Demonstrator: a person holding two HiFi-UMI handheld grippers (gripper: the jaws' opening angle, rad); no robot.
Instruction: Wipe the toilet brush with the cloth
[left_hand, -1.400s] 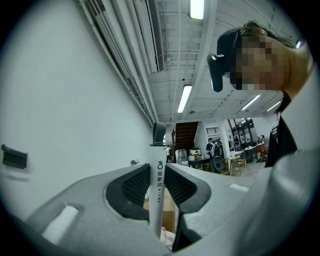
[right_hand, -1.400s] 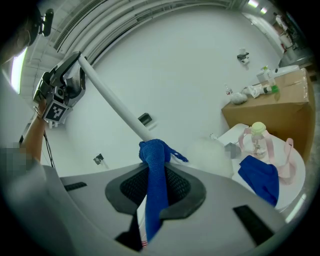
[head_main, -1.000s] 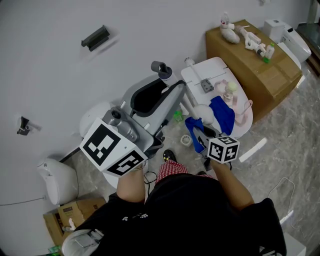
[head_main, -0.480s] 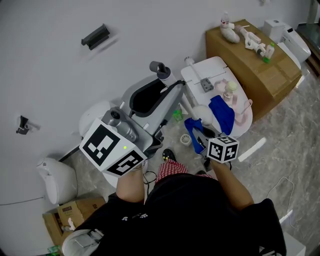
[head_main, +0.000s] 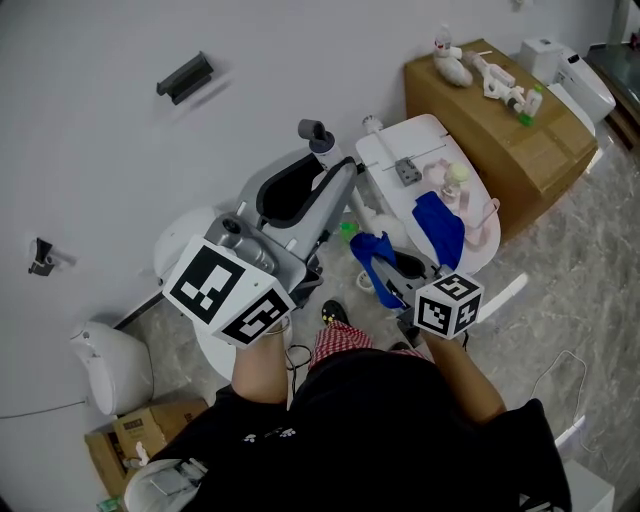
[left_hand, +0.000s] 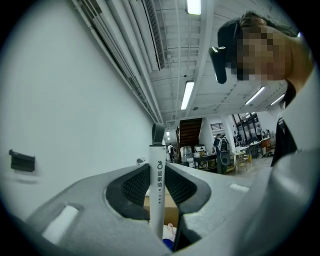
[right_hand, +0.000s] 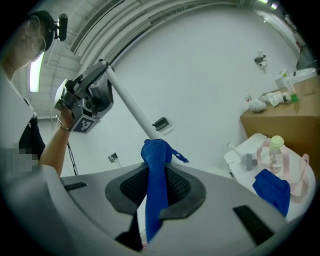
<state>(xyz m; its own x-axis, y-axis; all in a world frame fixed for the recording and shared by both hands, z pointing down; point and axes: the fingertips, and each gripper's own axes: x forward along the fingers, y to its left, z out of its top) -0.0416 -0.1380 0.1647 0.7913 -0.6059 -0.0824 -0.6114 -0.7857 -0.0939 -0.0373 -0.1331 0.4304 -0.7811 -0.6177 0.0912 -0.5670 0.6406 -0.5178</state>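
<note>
Toilet brush: we hold its white handle clamped in our left gripper. Blue cloth: pinched in our right gripper.

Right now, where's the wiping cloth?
The blue cloth is clamped in the right gripper, centre of the right gripper view, its bunched top below the toilet brush handle.

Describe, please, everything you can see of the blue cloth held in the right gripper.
The blue cloth is a soft, knitted-looking fabric, bunched into a narrow strip. The right gripper is shut on it, pads pressing both sides; a rounded wad sticks out past the jaws, and the rest hangs below. Its top lies at the white brush shaft; contact is uncertain.
</note>
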